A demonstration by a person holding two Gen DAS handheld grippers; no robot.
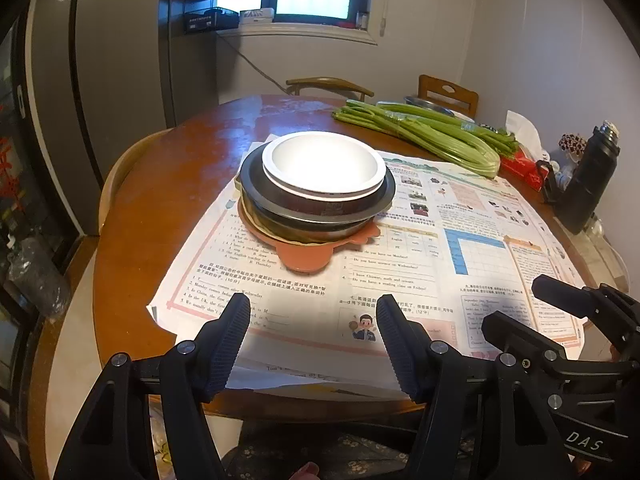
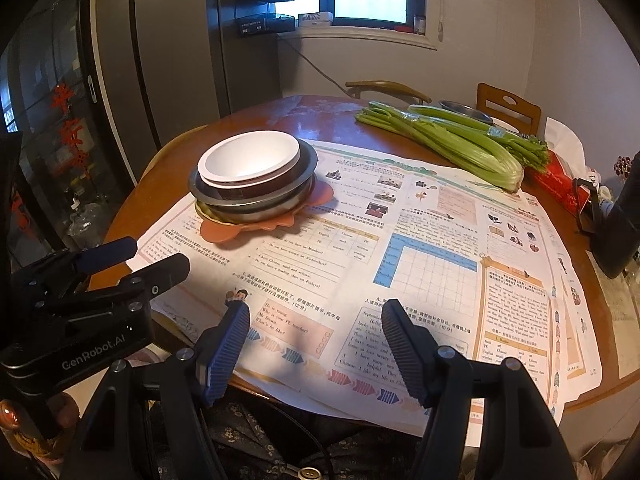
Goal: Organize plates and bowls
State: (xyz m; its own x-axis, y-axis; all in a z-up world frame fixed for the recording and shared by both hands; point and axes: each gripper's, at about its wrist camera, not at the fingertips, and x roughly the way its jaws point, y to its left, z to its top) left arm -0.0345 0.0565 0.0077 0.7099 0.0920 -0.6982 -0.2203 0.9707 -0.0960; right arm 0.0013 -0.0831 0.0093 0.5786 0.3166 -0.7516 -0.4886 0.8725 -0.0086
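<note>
Glossy wood table (image 1: 168, 184); shiny metal bowl (image 1: 312, 226).

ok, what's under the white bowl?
The white bowl sits in a dark bowl, over a steel bowl, on an orange plate. Anything between them is hidden.

Left gripper (image 1: 313, 306): pitched downward, jaws parted, nothing between them. Right gripper (image 2: 315, 311): same attitude, jaws parted and empty. The two units sit side by side, close together, neither touching anything.
</note>
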